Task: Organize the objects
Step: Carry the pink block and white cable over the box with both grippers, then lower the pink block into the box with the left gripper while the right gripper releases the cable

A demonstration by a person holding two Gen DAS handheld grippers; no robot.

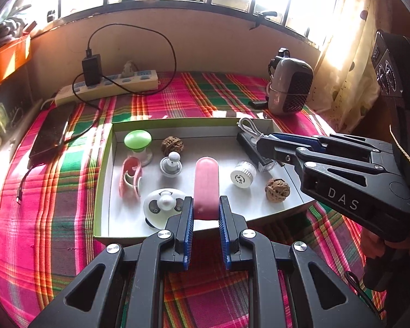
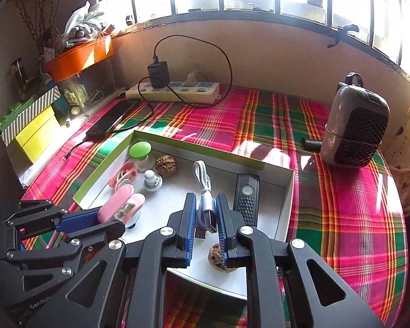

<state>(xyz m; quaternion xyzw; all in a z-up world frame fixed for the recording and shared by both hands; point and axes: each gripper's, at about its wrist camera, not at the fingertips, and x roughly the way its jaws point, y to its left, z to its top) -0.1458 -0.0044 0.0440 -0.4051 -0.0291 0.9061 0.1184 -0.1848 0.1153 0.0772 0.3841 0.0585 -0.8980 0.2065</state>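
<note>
The pink case [image 1: 205,187] is pinched at its near end by the left gripper [image 1: 205,210], jaws pressed onto both sides; it's held over the near part of the shallow box [image 1: 102,164], approx. centre, and whether its far end rests on the box floor can't be told. A white USB cable [image 2: 203,191] is clamped at its plug end by the right gripper [image 2: 206,218], over the box's right part, next to the black remote [image 2: 246,195]. Other bits are seen in the box: green-capped piece [image 1: 138,139], two walnuts [image 1: 172,145] [image 1: 277,190], pink clip [image 1: 130,176], white knurled cap [image 1: 242,175], round panda item [image 1: 164,205]. Outside, on the plaid cloth [image 1: 54,213]: power strip [image 1: 117,84] w/ charger, dark phone [image 1: 52,134], small grey heater [image 1: 291,84].

Step judged in hand: both items lifted or being carried, i.e. mid pick-and-move, sorting barely begun. Next, a destination for each is needed; items should be lowered flat before the jaws are released, w/ the dangling cable kept clear of the remote and walnut.
</note>
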